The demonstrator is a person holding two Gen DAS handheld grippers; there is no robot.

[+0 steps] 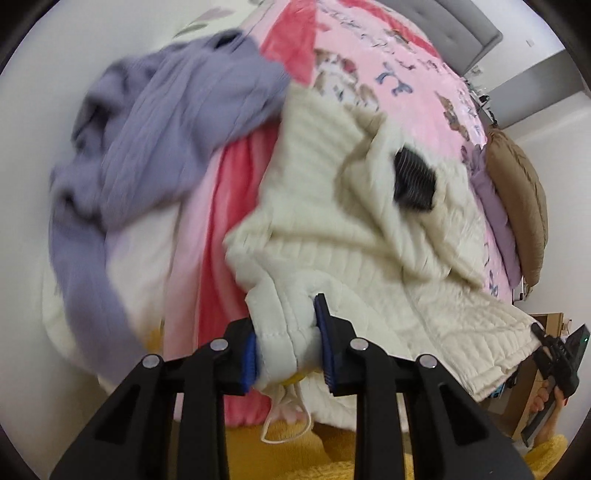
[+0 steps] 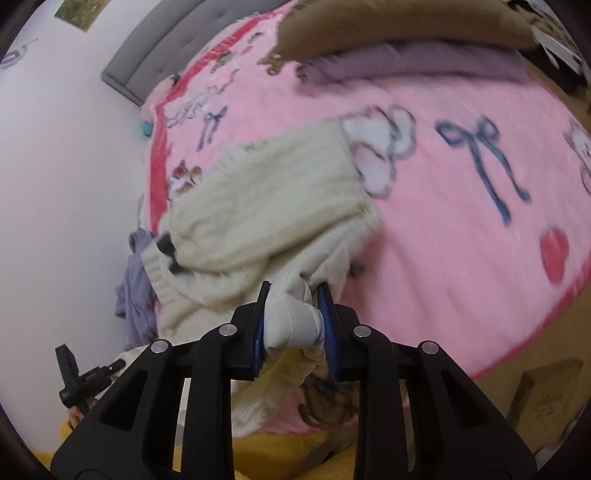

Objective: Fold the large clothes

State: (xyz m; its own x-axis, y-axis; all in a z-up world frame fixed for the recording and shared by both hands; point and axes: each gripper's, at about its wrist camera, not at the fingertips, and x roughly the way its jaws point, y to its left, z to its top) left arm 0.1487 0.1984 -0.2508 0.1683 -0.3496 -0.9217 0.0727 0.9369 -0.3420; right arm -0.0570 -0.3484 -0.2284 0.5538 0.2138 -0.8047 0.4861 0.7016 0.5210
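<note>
A: Cream jacket [image 1: 332, 236]: quilted matt cloth, stitched ribs. Pink blanket [image 2: 461, 192]: plush fleece.

B: Lilac garment [image 1: 147, 147]: ribbed knit, probably; blurred. Left gripper [image 1: 286, 343]: matt black plastic.

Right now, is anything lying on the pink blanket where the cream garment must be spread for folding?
Partly. The purple sweater lies bunched right beside the cream garment, at the blanket's edge. Farther off, a brown cushion sits on folded lilac cloth. The wide middle of the blanket shows nothing on it.
</note>
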